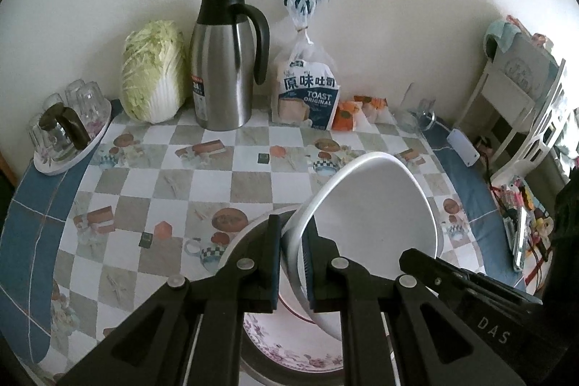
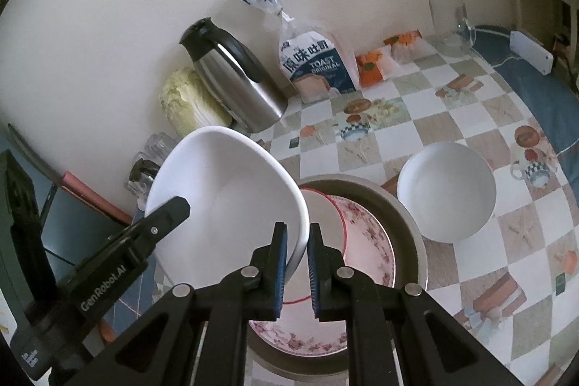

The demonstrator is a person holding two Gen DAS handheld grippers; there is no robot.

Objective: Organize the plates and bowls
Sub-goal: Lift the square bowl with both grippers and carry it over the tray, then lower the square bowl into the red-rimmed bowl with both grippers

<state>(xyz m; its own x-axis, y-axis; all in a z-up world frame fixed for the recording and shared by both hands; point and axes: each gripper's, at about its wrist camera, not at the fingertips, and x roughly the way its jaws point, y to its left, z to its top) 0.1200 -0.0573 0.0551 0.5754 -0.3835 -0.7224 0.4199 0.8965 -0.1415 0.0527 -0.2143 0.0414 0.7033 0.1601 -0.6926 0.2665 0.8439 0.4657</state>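
Nearest of all, both grippers are closing on one white bowl (image 2: pixel 224 190), which is being held tilted above the metal basin (image 2: pixel 409 226). The right gripper (image 2: pixel 297 263) is pinching the bowl's right rim between its blue pads, and the left gripper (image 1: pixel 294 263) is clamping the opposite rim, so the bowl is hanging between the two tools, clear of the table as far as I can tell. In the right wrist view the left gripper is showing as a black arm crossing the bowl's near left edge.

Just beneath the bowl, the basin is holding a floral plate (image 2: pixel 365 241) with a red-rimmed plate (image 2: pixel 325 215) lying partly over it; both are still sitting loosely, not squared up. To the right of the basin, a second white bowl (image 2: pixel 447 192) is standing upright on the checked tablecloth (image 1: pixel 217 176), close beside the basin's rim.

Judging from this, the sorting is only partly along: one bowl is out on the table, one is being carried, and the plates are still waiting in the basin. Nesting the held bowl into the standing one looks like the likely next step, though that is a guess.

Farther back, a tray of upturned glasses (image 1: pixel 68 129) is sitting at the far left, then a cabbage (image 1: pixel 153 71), a steel thermos jug (image 1: pixel 224 60) and a bag of toast (image 1: pixel 307 89) are lining the wall, with orange snack packets (image 1: pixel 349 112) to their right
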